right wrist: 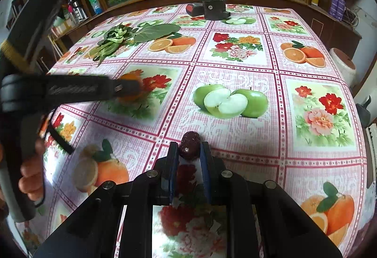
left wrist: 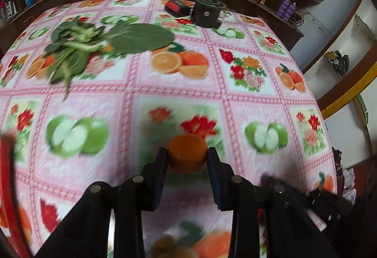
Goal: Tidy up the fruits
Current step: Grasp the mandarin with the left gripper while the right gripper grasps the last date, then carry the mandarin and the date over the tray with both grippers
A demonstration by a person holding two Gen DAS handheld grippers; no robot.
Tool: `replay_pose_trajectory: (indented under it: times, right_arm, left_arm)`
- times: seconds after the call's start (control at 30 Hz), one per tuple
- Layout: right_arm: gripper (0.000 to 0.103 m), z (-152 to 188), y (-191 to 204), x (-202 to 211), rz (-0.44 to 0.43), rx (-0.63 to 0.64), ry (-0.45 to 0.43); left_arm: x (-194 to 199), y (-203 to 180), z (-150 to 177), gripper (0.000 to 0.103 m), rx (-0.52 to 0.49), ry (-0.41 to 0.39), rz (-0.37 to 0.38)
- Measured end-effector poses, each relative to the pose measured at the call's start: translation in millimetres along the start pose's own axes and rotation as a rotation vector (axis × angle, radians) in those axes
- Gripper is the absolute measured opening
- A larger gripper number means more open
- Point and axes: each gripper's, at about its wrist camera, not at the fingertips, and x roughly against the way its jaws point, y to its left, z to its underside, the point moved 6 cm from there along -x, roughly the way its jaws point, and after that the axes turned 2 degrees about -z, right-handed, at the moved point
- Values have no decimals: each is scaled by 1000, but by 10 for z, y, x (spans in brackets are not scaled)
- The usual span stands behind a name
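Left tongs point(left wrist: 187, 155) clamped on one orange point(left wrist: 187, 151), right tongs point(right wrist: 189, 150) on one dark date point(right wrist: 189, 148), above desk point(right wrist: 235, 140).

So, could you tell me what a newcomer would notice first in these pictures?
Probably the loud fruit-and-flower tablecloth covering the table. Next, each gripper grips a fruit: the left gripper an orange, the right gripper a dark red date. Leafy greens lie at the far left.
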Motion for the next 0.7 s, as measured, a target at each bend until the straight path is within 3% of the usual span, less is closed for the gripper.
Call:
replay_pose_trajectory:
  times: [0.4, 0.7]
  right_arm:
    - [19, 203, 353, 120, 0, -31, 2]
    - [19, 287, 947, 50, -17, -16, 22]
  left_arm:
    - [530, 478, 771, 37, -29, -7, -64]
    - [829, 920, 1059, 37, 9, -11, -59]
